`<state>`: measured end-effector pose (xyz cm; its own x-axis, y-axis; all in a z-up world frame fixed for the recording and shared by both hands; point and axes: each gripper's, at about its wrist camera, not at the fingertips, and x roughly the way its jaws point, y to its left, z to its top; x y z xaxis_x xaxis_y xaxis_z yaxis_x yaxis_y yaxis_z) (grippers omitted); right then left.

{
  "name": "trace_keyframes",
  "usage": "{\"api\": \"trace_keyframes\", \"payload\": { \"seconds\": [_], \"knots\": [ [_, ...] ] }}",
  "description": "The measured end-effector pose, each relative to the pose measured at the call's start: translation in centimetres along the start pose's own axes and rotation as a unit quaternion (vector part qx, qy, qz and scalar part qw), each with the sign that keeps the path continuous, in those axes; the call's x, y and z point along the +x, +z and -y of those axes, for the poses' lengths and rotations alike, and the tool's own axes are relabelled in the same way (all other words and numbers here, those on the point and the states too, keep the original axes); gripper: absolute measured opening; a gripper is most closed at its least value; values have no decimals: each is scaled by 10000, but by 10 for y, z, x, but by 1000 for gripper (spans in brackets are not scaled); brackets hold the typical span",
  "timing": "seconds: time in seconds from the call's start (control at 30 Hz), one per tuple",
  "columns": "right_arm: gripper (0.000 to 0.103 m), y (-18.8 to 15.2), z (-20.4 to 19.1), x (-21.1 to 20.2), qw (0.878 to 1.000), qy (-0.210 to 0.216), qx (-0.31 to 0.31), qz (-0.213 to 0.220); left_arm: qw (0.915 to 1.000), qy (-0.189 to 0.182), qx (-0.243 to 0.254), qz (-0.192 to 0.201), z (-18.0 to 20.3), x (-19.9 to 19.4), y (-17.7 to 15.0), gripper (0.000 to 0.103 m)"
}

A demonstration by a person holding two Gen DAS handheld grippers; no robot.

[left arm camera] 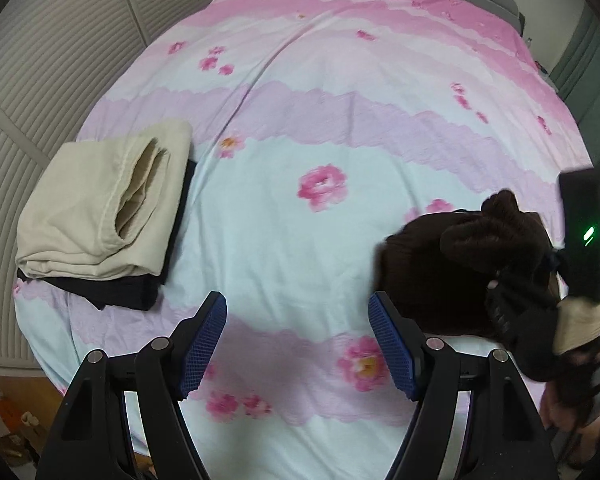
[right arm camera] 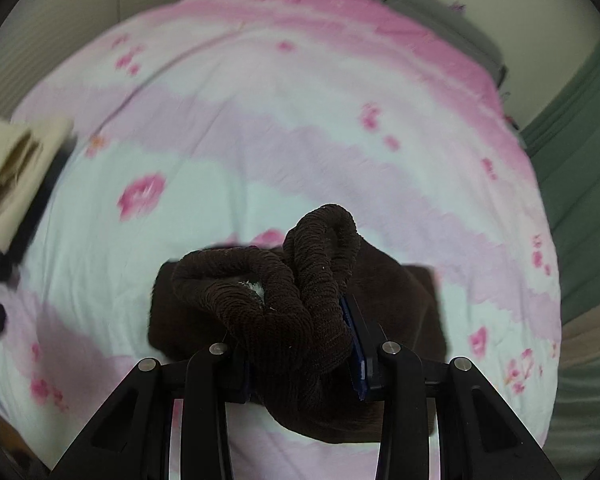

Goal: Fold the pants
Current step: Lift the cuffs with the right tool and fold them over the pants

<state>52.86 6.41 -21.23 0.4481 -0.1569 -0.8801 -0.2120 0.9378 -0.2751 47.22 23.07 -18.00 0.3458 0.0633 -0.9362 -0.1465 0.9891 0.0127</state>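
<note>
Dark brown pants point(right arm camera: 312, 304) hang bunched in my right gripper point(right arm camera: 300, 356), which is shut on their ribbed waistband; the rest droops onto the bed below. In the left wrist view the same brown pants point(left arm camera: 452, 264) sit at the right, with the right gripper point(left arm camera: 512, 304) behind them. My left gripper point(left arm camera: 298, 344) is open and empty, its blue pads wide apart above the bedspread, left of the pants.
A pink, lilac and pale blue flowered bedspread point(left arm camera: 300, 128) covers the bed. A folded cream garment point(left arm camera: 100, 208) lies on a folded black one point(left arm camera: 140, 292) at the bed's left edge. Slatted closet doors point(left arm camera: 40, 80) stand at left.
</note>
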Motion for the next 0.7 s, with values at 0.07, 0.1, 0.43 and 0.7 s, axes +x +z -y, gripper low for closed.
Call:
{"api": "trace_keyframes", "payload": {
  "seconds": [0.07, 0.1, 0.43, 0.7],
  "knots": [
    [37, -3, -18, 10, 9997, -78, -180, -156, 10000, 11, 6, -52, -10, 7, 2, 73],
    [38, -5, -27, 16, 9991, -121, -303, -280, 10000, 22, 6, -59, -14, 9, 1, 73],
    [78, -22, -61, 8, 9897, 899, -898, -664, 9997, 58, -95, -203, -40, 27, -5, 73],
    [78, -42, -7, -79, 9421, 3271, -645, -372, 9986, -494, -32, -171, -18, 17, -20, 73]
  ]
}}
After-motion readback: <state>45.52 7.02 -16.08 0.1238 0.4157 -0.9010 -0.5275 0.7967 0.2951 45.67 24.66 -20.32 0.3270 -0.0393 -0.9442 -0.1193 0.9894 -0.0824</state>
